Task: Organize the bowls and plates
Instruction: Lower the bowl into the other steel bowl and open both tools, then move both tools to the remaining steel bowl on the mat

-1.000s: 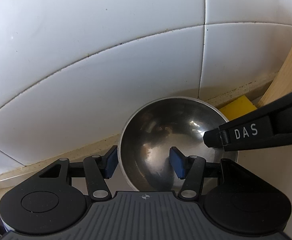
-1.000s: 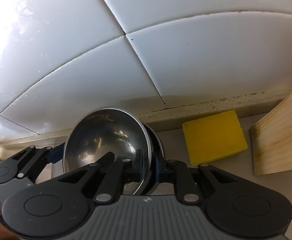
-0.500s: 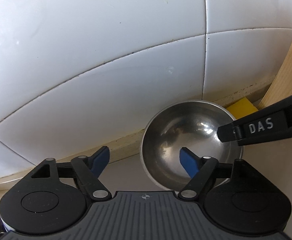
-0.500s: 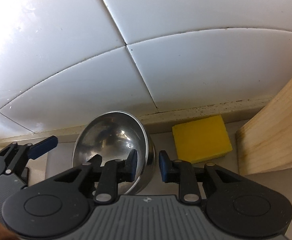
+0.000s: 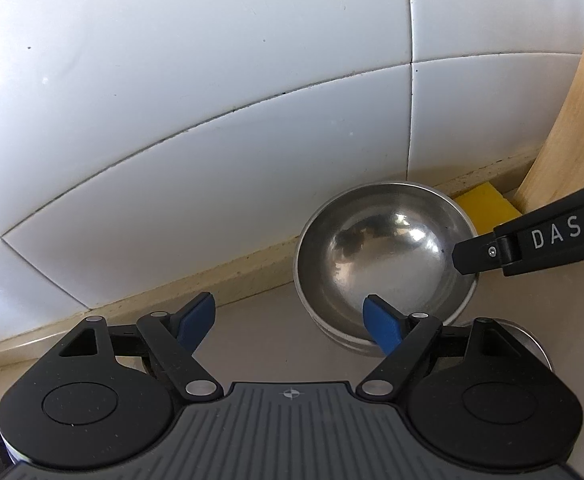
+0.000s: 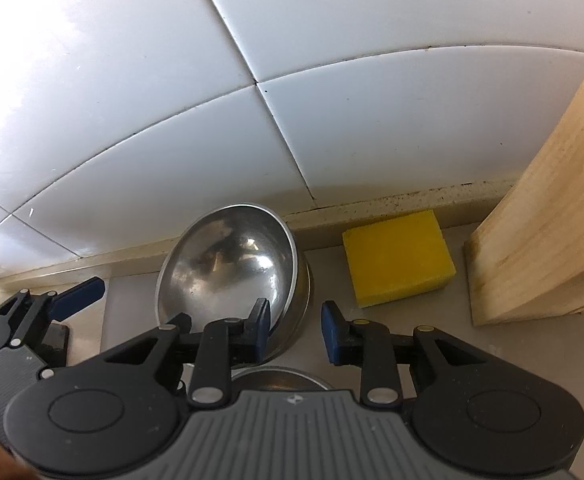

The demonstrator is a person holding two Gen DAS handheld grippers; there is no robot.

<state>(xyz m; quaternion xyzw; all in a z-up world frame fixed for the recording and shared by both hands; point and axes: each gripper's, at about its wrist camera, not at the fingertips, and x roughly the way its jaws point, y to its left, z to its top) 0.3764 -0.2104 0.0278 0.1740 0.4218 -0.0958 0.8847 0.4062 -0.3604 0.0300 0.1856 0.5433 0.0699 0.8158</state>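
A steel bowl (image 5: 383, 256) sits nested in a second steel bowl on the counter by the tiled wall; it also shows in the right wrist view (image 6: 232, 272). My left gripper (image 5: 290, 322) is open and empty, its right pad over the bowl's near rim. My right gripper (image 6: 295, 334) is open, its jaws either side of the bowl's right rim and not touching it. Its finger shows in the left wrist view (image 5: 531, 240) at the bowl's right edge. Another steel rim (image 6: 280, 380) shows just below my right gripper.
A yellow sponge (image 6: 397, 258) lies right of the bowls against the wall ledge. A wooden board (image 6: 551, 208) stands at the far right. The white tiled wall (image 5: 212, 120) is close behind the bowls.
Both grippers have let go of the bowl rim and opened. Both have drawn back, and the bowl now rests on the counter stack.
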